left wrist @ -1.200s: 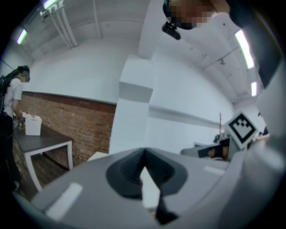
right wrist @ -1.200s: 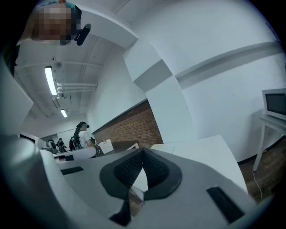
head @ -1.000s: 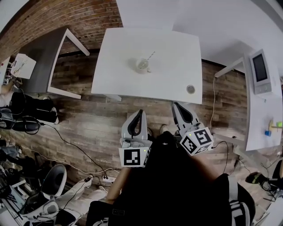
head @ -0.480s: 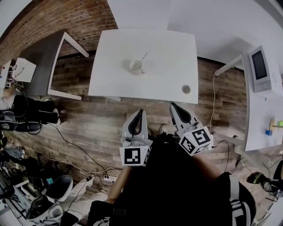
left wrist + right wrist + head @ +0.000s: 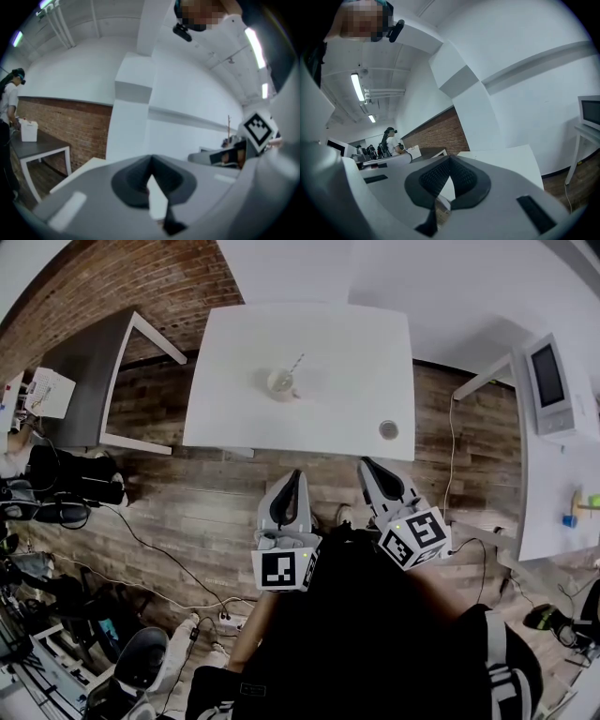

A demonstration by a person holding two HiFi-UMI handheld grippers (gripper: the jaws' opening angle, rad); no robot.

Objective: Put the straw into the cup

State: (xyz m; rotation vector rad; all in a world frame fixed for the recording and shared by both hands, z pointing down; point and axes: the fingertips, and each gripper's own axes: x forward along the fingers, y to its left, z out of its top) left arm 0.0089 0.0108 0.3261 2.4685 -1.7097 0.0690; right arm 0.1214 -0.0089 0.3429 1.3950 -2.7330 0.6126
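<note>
Clear round cup (image 5: 280, 383), thin striped straw (image 5: 296, 363) seemingly leaning from it, stands well ahead of the fingers — left gripper (image 5: 296, 477) nearer than right gripper (image 5: 368, 465), both clenched, empty.

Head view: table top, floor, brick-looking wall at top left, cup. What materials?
Table: smooth matt white top with no grain; probably laminate or painted board.
Floor: brown planks with seams and grain; wood or wood-look vinyl, cannot tell which.
Wall: red-brown brick with visible mortar lines; real or veneer is unclear.
Cup: pale, perhaps translucent plastic; too small to be sure.
</note>
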